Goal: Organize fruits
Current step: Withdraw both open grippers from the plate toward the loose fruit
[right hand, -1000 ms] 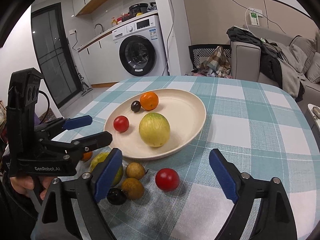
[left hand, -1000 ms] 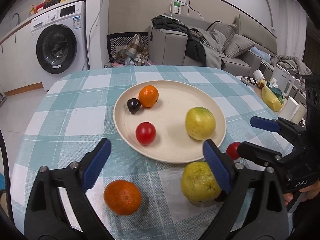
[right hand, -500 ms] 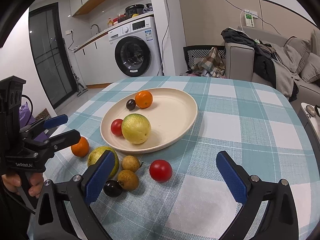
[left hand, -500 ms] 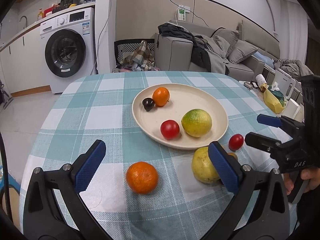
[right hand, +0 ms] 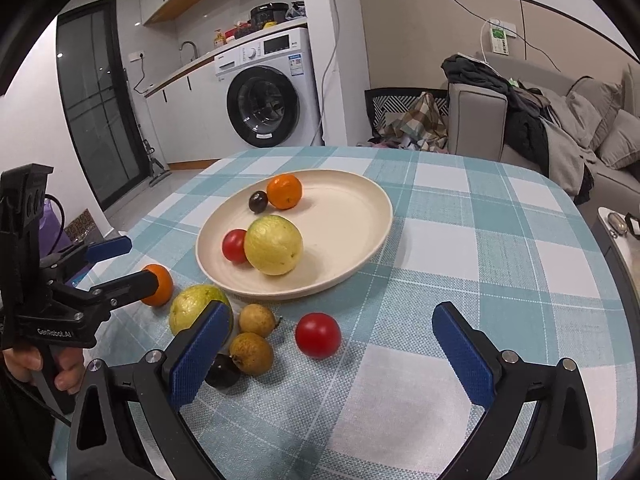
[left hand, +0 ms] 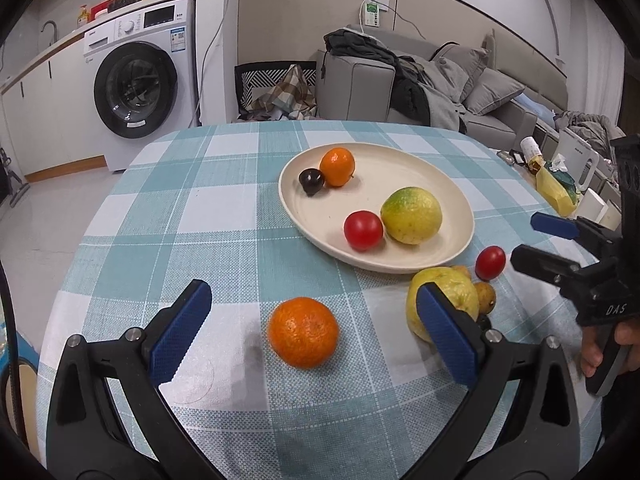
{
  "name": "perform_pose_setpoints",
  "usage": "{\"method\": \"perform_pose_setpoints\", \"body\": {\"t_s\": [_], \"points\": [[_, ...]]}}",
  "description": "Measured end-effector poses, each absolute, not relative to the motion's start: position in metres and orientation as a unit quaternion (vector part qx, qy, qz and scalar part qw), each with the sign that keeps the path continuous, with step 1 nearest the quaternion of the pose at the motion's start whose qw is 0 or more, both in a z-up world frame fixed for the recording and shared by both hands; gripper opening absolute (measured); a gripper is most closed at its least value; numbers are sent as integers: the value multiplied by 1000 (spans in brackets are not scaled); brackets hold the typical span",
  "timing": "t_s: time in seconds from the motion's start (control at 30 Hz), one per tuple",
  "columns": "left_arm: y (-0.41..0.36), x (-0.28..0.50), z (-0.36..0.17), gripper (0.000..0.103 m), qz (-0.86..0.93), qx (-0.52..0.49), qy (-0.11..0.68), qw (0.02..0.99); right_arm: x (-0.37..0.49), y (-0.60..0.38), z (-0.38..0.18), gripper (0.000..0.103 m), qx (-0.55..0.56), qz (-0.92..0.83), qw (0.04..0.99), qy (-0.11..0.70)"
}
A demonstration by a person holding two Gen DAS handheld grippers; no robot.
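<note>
Both the left gripper [left hand: 314, 326] and right gripper [right hand: 328, 354] hang spread wide and empty over the checked surface [right hand: 500, 248], where a cream plate [right hand: 352, 208] holds four fruits while an orange [left hand: 303, 332] and a tomato [right hand: 318, 335] lie beside it

Woven checked cloth [left hand: 224, 216] covers the worktop — matt cream plate [right hand: 360, 216], glossy tomato [right hand: 318, 335], pebbly-skinned orange [left hand: 303, 332].
</note>
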State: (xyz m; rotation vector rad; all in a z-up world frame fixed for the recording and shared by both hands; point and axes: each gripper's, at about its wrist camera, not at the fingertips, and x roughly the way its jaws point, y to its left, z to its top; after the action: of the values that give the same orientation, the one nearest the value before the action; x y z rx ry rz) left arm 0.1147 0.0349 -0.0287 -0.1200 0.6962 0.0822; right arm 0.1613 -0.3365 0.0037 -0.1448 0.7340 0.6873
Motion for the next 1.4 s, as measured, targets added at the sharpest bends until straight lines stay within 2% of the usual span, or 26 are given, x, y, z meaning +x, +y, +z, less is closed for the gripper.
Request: {"method": "perform_pose_setpoints", "body": {"t_s": [0.4, 0.5, 0.73, 1.17, 1.4], "points": [[44, 124, -37, 102, 55, -79, 367, 925, 168, -341, -1, 102, -77, 297, 876, 371], [45, 126, -40, 102, 55, -81, 373, 922, 170, -341, -3, 99, -79, 296, 873, 379], [44, 128, -42, 102, 56, -81, 378, 921, 174, -339, -9, 82, -83, 304, 862, 397], [44, 130, -44, 102, 55, -79, 382, 919, 176, -330, -19, 65, -84, 316, 843, 428], [45, 131, -45, 102, 55, -80, 384, 918, 177, -325, -21, 49, -78, 328, 836, 433]]}}
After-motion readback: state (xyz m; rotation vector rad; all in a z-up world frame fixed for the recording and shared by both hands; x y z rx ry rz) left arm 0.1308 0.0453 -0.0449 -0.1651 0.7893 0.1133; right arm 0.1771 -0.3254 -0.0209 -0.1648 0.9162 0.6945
